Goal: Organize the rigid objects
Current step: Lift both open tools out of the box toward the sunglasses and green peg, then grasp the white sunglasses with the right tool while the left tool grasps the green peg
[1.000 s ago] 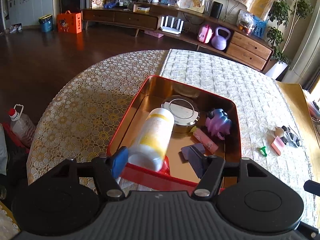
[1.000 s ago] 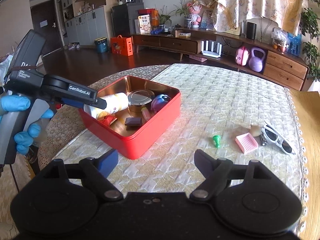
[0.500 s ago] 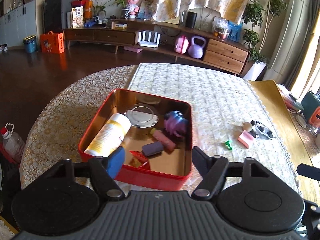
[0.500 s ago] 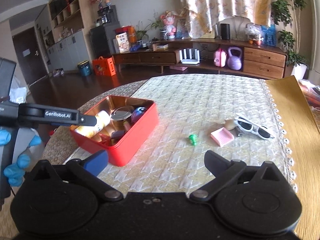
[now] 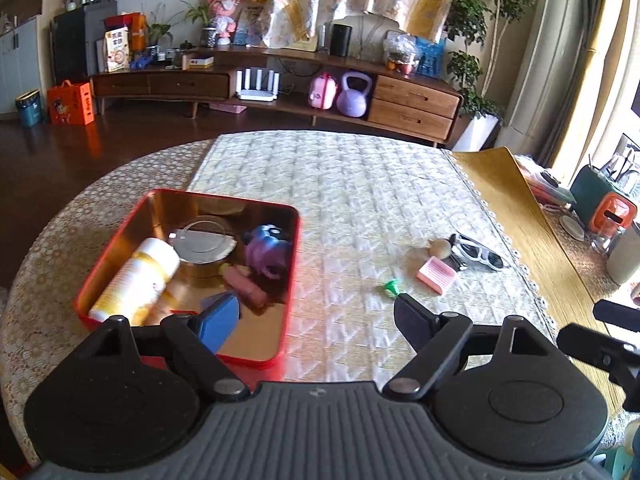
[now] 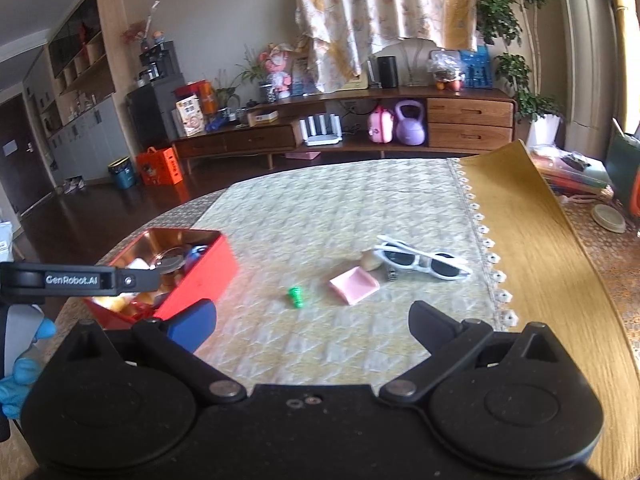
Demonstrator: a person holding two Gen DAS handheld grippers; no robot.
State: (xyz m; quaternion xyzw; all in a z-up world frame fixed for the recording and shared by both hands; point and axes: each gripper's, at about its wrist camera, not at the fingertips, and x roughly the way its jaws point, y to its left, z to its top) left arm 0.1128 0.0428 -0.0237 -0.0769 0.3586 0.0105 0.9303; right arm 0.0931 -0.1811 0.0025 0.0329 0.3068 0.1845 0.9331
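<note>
On a round surface (image 5: 360, 184) covered with a pale quilted cloth, a red tin box (image 5: 290, 264) sits toward the left side. Inside it lie a white and yellow bottle (image 5: 136, 276) on its side, a round silver lid (image 5: 204, 236), a purple toy (image 5: 266, 246) and a pink stick-shaped piece (image 5: 244, 286). Out on the cloth to the right, well apart from the box, rest a small green piece (image 6: 296, 296), a pink comb-like item (image 6: 354, 284), a beige ball (image 6: 370, 260) and white sunglasses (image 6: 420, 260). Hovering above the box's near edge, the left gripper (image 5: 316, 318) has just been opening its jaws and holds nothing. Over the bare cloth, the right gripper (image 6: 312, 322) is spread wide, jaws also just opened, nothing between them.
</note>
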